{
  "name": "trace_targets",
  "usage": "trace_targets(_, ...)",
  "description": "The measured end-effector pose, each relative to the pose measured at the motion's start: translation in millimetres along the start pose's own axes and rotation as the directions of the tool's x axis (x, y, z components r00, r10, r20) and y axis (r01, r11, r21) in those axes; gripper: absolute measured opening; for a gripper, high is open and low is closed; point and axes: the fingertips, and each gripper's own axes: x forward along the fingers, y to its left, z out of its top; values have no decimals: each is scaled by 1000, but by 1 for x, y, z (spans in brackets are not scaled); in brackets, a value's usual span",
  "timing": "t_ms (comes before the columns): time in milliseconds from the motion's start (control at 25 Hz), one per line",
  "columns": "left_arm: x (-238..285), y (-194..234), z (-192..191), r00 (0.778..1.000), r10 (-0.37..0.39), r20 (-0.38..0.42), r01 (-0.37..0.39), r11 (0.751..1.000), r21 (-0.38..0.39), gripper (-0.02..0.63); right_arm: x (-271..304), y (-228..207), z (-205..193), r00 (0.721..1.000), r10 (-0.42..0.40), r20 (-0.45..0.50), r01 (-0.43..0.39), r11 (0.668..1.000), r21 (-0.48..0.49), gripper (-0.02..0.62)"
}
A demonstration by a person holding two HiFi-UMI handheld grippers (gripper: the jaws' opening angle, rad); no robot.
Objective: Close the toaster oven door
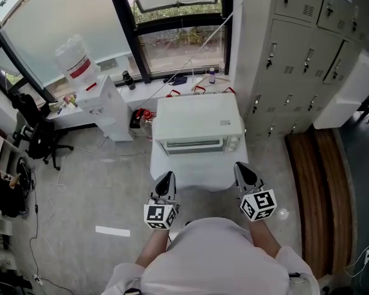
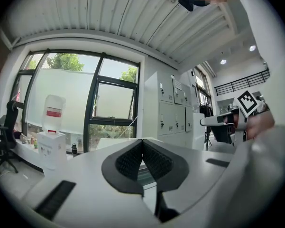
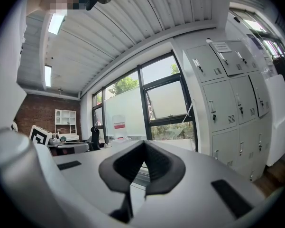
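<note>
Toaster oven on a white stand, both grippers level in front of it, jaws clenched and empty.
Grey lockers (image 1: 307,48) at right, big window (image 1: 172,17) behind, water dispenser (image 1: 101,106) left of the stand, black office chair (image 1: 40,137) far left. Toaster oven (image 1: 196,125) sits mid-frame on the white stand (image 1: 190,172), long axis left-right, door (image 1: 193,145) up against the front, facing the person. Left gripper (image 1: 166,178) and right gripper (image 1: 244,169) are side by side at the stand's near edge, apart, pointing at the oven.
</note>
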Motion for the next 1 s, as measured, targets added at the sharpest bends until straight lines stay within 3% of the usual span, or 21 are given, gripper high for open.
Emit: trace_targets(1000,-4,7,-7,1000,15,-11,-15,1000,-1,20,0,0,-3,1000,-16,4,16,1000,5,6)
